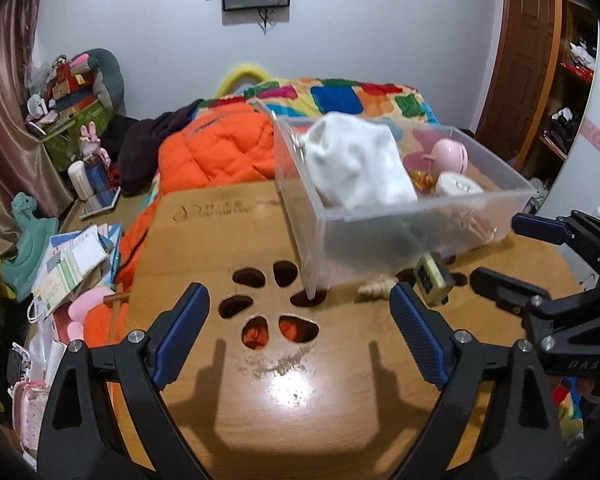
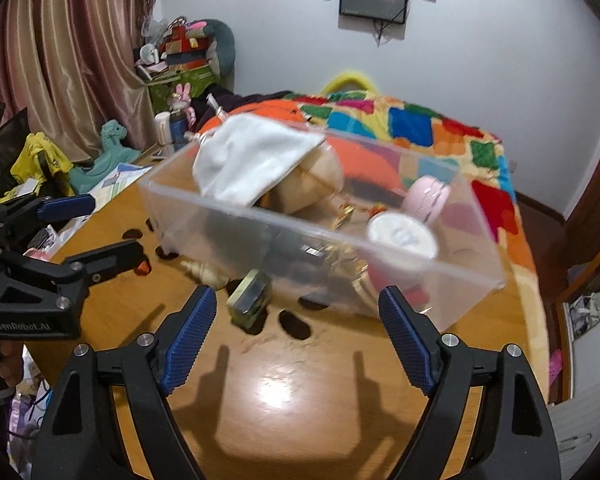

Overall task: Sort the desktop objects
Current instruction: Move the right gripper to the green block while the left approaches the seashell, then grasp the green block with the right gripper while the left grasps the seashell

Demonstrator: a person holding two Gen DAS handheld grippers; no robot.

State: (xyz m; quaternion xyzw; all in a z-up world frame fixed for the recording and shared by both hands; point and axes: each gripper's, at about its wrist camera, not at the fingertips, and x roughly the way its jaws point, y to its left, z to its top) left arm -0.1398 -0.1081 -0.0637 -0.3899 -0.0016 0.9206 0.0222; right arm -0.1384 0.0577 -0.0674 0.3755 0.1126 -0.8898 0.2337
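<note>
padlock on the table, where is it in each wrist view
Left wrist: the padlock sits right of centre, just past the left gripper's right finger.
Right wrist: the padlock sits left of centre, beyond the right gripper.
Shared landmark: the clear bin's front wall, directly behind it.

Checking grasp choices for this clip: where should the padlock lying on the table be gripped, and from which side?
Grip the padlock across its flat brass body, coming down from above. It stands apart in front of the clear bin, closest to the open right tool.
</note>
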